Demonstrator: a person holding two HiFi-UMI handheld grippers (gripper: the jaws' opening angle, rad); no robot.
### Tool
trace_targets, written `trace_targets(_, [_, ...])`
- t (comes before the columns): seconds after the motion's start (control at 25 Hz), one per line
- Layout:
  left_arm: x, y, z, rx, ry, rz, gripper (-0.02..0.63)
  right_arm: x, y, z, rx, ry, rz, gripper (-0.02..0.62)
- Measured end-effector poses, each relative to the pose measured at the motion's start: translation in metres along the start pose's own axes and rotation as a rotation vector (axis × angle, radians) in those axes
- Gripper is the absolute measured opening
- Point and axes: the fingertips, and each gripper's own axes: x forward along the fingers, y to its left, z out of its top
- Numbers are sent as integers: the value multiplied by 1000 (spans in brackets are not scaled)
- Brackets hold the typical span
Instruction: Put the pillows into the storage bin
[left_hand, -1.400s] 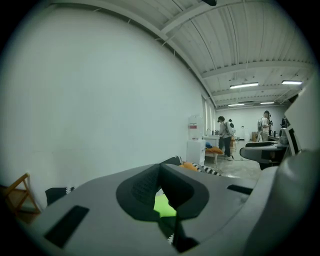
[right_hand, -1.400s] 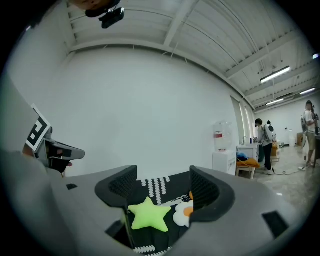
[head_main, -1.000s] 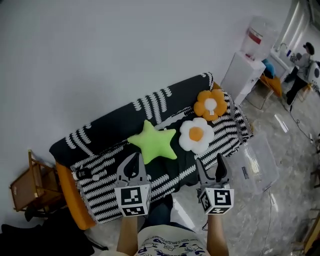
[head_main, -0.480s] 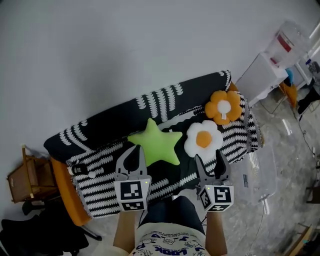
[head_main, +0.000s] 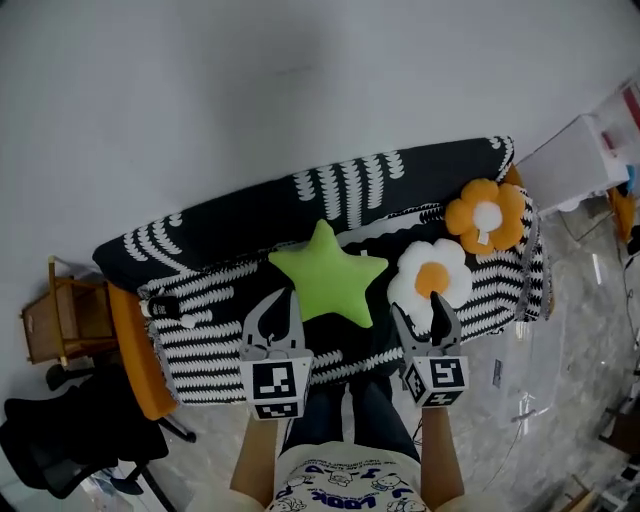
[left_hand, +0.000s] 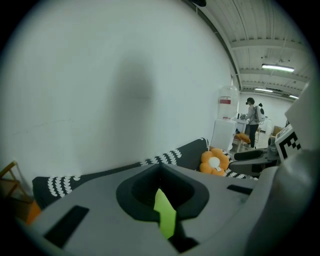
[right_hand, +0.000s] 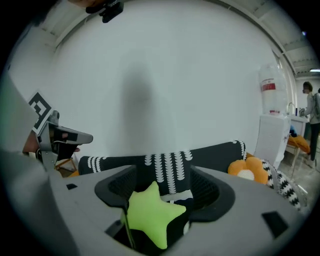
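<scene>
- Pillows, head view: three lie on the striped sofa (head_main: 200, 330). The green star pillow (head_main: 325, 278) is mid-seat and the white flower pillow (head_main: 432, 285), with its yellow centre, is just right of it. The orange flower pillow (head_main: 487, 215) is farther right, at the far right end.
- The left gripper (head_main: 278, 305) hovers over the near seat edge, near-left of the star. Its jaws are almost together and hold nothing.
- The right gripper (head_main: 420, 315) hovers at the white flower pillow's near edge, its jaws spread wide and empty.
- A clear storage bin (head_main: 530, 395) shows faintly on the floor, right of the sofa's near corner, well apart from the pillows.
- Left gripper view: only a thin slit separates the jaws, and a sliver of the green star shows through it. The orange flower pillow sits on the sofa to the right. Beyond it are a water dispenser (left_hand: 225, 120) and a person (left_hand: 252, 112).
- Right gripper view: the jaws stand wide apart with nothing gripped. The green star is framed in the gap, lying farther off on the seat, and the orange flower pillow is at the right.
</scene>
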Motion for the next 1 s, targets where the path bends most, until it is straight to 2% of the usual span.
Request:
trace_targets(0.36, [79, -9, -64, -43, 113, 71, 13, 110, -42, -91, 54, 191, 173, 345])
trace_targets(0.68, [145, -22, -125, -70, 203, 80, 13, 197, -71, -182, 48, 349, 275, 344])
trace_targets(1.0, [178, -36, -165, -103, 270, 71, 12, 248, -88, -247, 51, 469, 417, 360])
